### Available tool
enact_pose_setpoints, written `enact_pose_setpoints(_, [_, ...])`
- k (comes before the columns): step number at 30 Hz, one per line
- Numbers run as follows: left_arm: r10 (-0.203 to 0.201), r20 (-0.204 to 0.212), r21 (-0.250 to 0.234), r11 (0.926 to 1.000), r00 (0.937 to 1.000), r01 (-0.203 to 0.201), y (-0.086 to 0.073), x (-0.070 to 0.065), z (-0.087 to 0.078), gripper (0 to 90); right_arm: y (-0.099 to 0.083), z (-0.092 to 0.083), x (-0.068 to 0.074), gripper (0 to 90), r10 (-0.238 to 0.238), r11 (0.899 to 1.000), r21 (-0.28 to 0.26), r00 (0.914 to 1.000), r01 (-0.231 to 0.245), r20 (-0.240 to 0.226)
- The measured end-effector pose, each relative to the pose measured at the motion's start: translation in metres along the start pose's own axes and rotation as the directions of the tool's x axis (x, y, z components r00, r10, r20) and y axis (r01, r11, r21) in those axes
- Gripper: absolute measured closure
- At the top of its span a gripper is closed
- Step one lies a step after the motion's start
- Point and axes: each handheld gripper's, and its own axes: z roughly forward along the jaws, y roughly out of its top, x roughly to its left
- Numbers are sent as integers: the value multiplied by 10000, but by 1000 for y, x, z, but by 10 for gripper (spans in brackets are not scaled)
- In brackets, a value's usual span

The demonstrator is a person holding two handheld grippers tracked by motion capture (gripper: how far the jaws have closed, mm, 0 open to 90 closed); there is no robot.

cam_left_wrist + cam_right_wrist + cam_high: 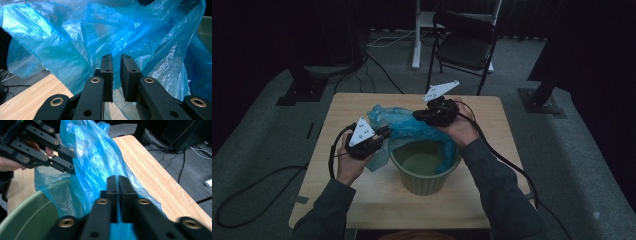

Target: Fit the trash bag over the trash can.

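Wooden table (pixel 362 200), square top, dim room. Folding chair (pixel 463 45) behind far edge, on grey carpet.

Green pot (pixel 424 182) near table centre, front side. Blue plastic bag (pixel 404 127) bunched over pot's far rim, one fold hanging inside along right wall, rest trailing onto table at left.

Right gripper (pixel 424 116) above pot's far side, jaws pressed together, pinching bag film. Left gripper (pixel 385 134) left of pot, jaws slightly apart, narrow gap; bag just ahead, film not pinched.
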Motion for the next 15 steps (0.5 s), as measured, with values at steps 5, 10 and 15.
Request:
enact_pose_setpoints(5, [122, 65, 9, 9999, 9999, -122, 2, -4, 1, 809, 5, 1, 0, 575, 111, 9992, -396, 9999, -111, -11])
enact_pose_setpoints(10, [127, 112, -46, 9999, 9999, -127, 2, -4, 0, 809, 9, 2, -5, 529, 66, 9990, -443, 9997, -56, 222])
enact_pose_setpoints(15, [168, 114, -60, 9998, 9998, -167, 3, -5, 0, 805, 11, 9, -9, 645, 49, 10000, -47, 9973, -53, -739])
